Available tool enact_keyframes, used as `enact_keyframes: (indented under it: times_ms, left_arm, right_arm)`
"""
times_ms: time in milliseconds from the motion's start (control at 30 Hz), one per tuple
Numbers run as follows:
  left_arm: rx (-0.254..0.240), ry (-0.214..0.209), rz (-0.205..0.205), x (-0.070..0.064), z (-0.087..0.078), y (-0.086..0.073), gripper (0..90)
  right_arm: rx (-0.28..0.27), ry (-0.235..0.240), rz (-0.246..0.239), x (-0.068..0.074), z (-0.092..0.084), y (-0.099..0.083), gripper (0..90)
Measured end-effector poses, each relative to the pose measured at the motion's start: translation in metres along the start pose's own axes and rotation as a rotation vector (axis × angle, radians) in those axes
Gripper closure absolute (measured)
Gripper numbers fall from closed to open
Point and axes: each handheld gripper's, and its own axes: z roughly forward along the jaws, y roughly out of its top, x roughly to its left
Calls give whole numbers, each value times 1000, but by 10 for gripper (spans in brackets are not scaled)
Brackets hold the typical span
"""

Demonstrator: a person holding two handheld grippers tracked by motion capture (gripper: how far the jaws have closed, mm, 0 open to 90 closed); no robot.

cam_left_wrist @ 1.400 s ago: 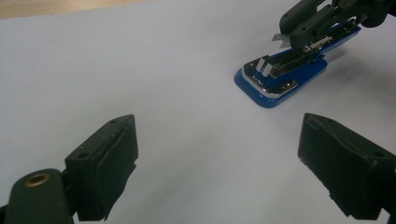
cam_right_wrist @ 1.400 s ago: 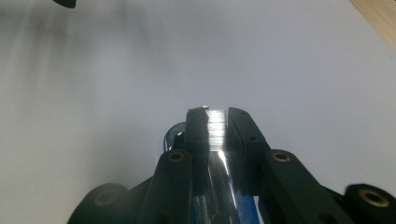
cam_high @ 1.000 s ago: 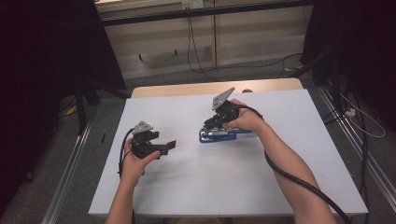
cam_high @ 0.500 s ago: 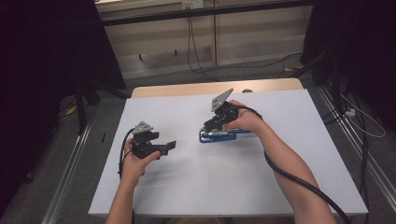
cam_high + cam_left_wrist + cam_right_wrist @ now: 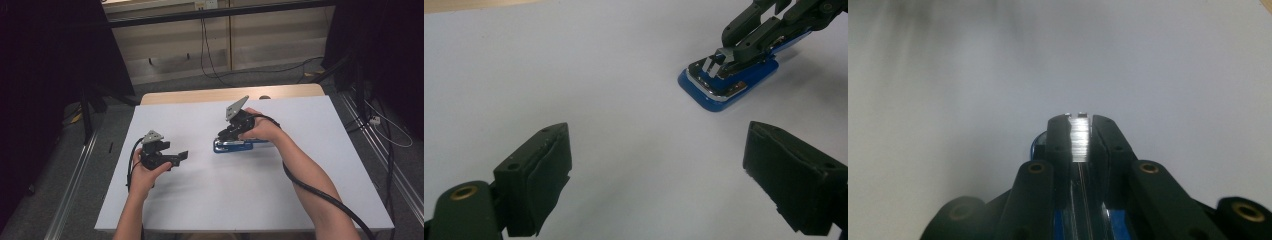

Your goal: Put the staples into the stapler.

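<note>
On the left of the white surface (image 5: pixel 165 125) the person's left hand-held gripper (image 5: pixel 181 156) sits low over the sheet, its jaws spread wide with nothing between them, aimed across at the stapler. Right of it, near the middle of the surface, the blue stapler (image 5: pixel 232 146) lies flat on its base, chrome top showing. The right hand-held gripper (image 5: pixel 231 134) comes down on it from the right, jaws drawn close and clamped on either side of the stapler's shiny metal upper part, with the blue base on the surface
</note>
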Motion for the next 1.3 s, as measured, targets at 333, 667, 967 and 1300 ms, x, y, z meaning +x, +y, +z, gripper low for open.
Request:
enact_keyframes:
  times_ms: [333, 667, 967, 1300]
  left_arm:
    - [5, 0, 5, 0, 1, 0, 123]
    - [9, -2, 4, -1, 2, -1, 123]
    - [9, 1, 1, 0, 2, -1, 123]
    - [11, 1, 2, -1, 2, -1, 123]
  right_arm:
    - [-7, 6, -2, -1, 1, -2, 793]
    - [-4, 6, 0, -1, 2, -3, 793]
    - [-6, 7, -1, -1, 3, -4, 793]
    - [-4, 5, -14, -1, 4, -4, 792]
